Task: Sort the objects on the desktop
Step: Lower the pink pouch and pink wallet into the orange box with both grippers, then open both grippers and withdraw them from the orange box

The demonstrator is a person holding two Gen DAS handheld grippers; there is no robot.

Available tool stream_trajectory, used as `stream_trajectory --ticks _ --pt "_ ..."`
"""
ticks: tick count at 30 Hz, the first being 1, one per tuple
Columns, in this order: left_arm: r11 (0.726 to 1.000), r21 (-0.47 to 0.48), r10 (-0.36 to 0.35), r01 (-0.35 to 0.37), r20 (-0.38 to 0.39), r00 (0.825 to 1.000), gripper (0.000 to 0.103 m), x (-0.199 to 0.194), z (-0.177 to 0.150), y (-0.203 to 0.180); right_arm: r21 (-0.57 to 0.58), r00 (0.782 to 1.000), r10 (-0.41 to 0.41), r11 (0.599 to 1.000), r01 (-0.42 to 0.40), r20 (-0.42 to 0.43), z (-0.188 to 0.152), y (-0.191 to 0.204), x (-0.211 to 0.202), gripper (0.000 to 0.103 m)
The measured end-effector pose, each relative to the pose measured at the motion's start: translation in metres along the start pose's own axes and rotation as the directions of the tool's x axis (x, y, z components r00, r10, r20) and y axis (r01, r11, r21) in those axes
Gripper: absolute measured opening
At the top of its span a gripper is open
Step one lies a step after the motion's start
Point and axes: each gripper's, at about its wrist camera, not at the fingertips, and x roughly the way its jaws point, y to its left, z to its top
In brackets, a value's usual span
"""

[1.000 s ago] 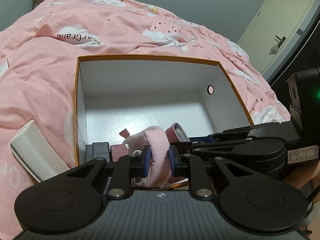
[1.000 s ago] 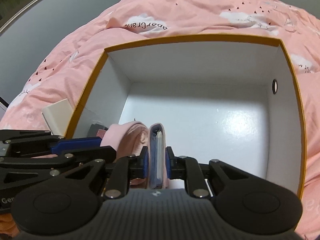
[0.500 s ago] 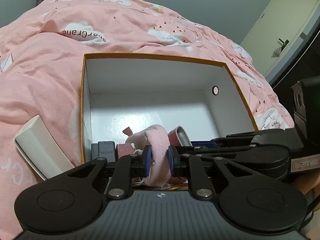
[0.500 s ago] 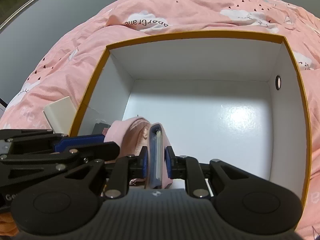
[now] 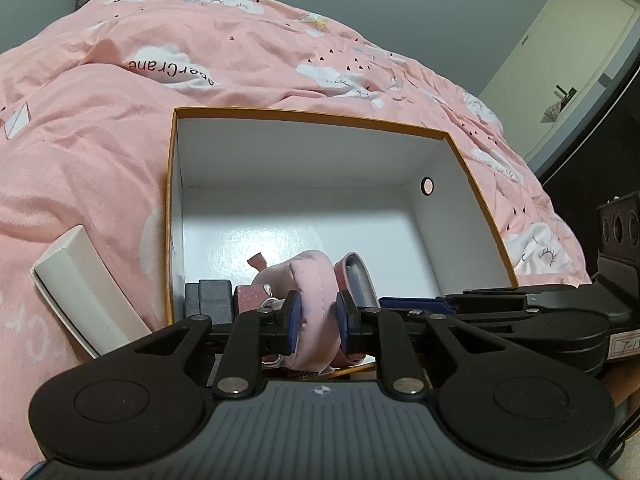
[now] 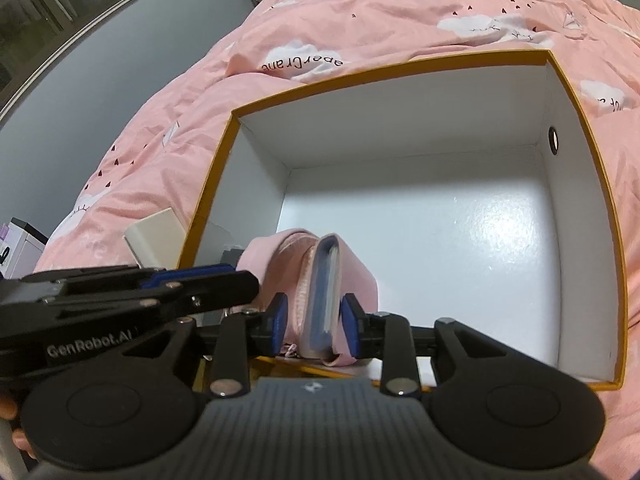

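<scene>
Since a second ago our right gripper [image 6: 314,328] has loosened; its jaws are opening around the pink pouch [image 6: 320,280]. Our left gripper [image 5: 318,326] stays clamped on it, steadying it at the box's [image 5: 176,184] near-left corner for release.

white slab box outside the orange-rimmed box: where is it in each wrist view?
Left wrist: white slab box lies lower left on the pink duvet, beside the orange-rimmed box.
Right wrist: it sits left of centre, partly behind the box's left wall.
Shared landmark: round hole in the right wall.
</scene>
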Motion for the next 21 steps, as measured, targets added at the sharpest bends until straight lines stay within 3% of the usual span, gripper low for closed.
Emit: stream_trajectory --ticks 1,8,15,21 --pt "1.000 0.008 0.007 -0.007 0.001 1.000 0.021 0.001 -0.001 -0.001 0.002 1.000 0.000 1.000 0.000 -0.001 -0.001 0.000 0.001 0.020" --pt "1.000 0.018 -0.001 0.001 -0.002 1.000 0.020 0.005 -0.004 -0.002 0.017 1.000 0.023 1.000 -0.023 0.000 -0.003 -0.003 0.004 0.019" --pt "0.998 0.042 0.039 -0.040 0.025 0.999 0.021 -0.001 -0.006 -0.008 -0.034 1.000 -0.008 0.999 0.009 0.029 -0.007 0.004 -0.003 0.022" --pt "0.995 0.074 0.058 -0.064 0.077 0.995 0.025 -0.016 -0.010 -0.015 -0.153 0.988 -0.080 0.983 0.101 0.133 -0.017 0.019 -0.023 0.029"
